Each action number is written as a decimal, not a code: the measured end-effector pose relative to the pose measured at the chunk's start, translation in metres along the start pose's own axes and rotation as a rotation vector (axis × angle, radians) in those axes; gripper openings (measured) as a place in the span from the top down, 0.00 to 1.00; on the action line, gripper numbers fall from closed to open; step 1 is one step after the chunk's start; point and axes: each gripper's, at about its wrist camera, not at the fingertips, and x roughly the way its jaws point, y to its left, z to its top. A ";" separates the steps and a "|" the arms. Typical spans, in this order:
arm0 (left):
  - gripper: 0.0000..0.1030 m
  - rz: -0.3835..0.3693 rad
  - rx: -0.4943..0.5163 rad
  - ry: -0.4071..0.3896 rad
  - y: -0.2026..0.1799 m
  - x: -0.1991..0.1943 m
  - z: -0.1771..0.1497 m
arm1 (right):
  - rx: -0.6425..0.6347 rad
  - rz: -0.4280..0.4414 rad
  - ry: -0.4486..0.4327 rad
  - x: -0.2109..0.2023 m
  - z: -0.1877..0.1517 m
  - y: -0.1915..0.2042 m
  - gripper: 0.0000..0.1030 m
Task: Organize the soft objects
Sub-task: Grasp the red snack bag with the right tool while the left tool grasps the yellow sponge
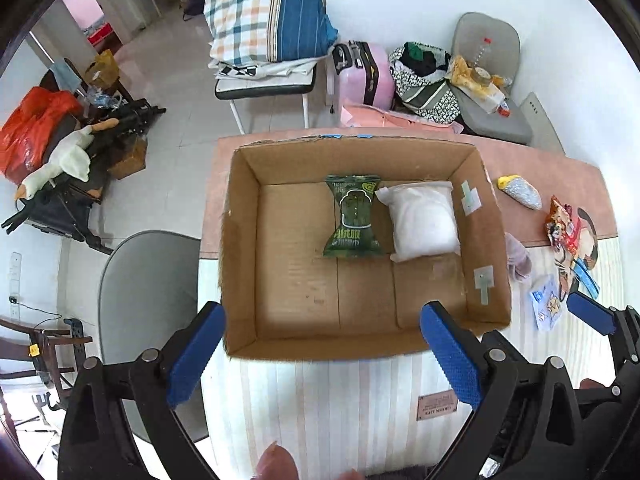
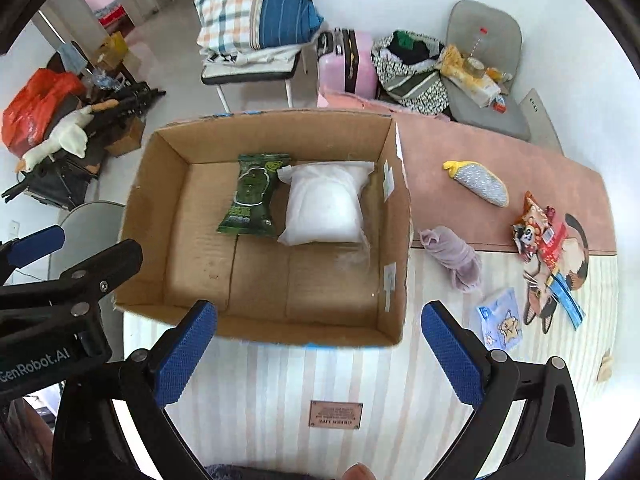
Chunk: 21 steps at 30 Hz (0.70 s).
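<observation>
An open cardboard box [image 1: 240, 248] [image 2: 400, 220] stands on the table. Inside lie a green packet [image 1: 352, 216] [image 2: 252, 200] and a white soft bag [image 1: 424, 220] [image 2: 324, 204], side by side at the far side. To the box's right lie a lilac cloth roll [image 2: 452, 260] [image 1: 518, 256], a grey-and-yellow pouch [image 2: 480, 182] [image 1: 522, 192], a red snack packet [image 2: 540, 232] [image 1: 560, 220] and a pale blue packet [image 2: 500, 320] [image 1: 546, 304]. My left gripper [image 1: 324, 356] is open and empty at the box's near edge. My right gripper [image 2: 320, 356] is open and empty, just short of the box's near wall.
The table has a striped cloth [image 2: 280, 392] with a small label [image 2: 336, 414] and a pink surface [image 2: 460, 208] behind. A grey chair [image 1: 148, 292] stands at the left edge. Beyond are a chair with pillows [image 1: 264, 20], a pink suitcase [image 1: 364, 72] and bags.
</observation>
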 end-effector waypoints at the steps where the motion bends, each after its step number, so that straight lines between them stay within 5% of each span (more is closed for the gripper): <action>1: 0.03 0.003 -0.005 -0.006 0.001 -0.004 -0.003 | -0.004 0.001 -0.009 -0.006 -0.005 0.001 0.00; 13: 0.03 0.065 0.023 -0.141 -0.043 -0.058 -0.016 | 0.030 0.101 -0.161 -0.057 -0.031 -0.030 0.00; 16: 0.03 0.012 0.033 -0.121 -0.080 -0.056 -0.010 | 0.076 0.089 -0.178 -0.064 -0.032 -0.072 0.00; 21: 0.03 -0.114 0.016 0.003 -0.147 -0.023 0.005 | 0.242 0.100 -0.076 -0.055 -0.032 -0.181 0.00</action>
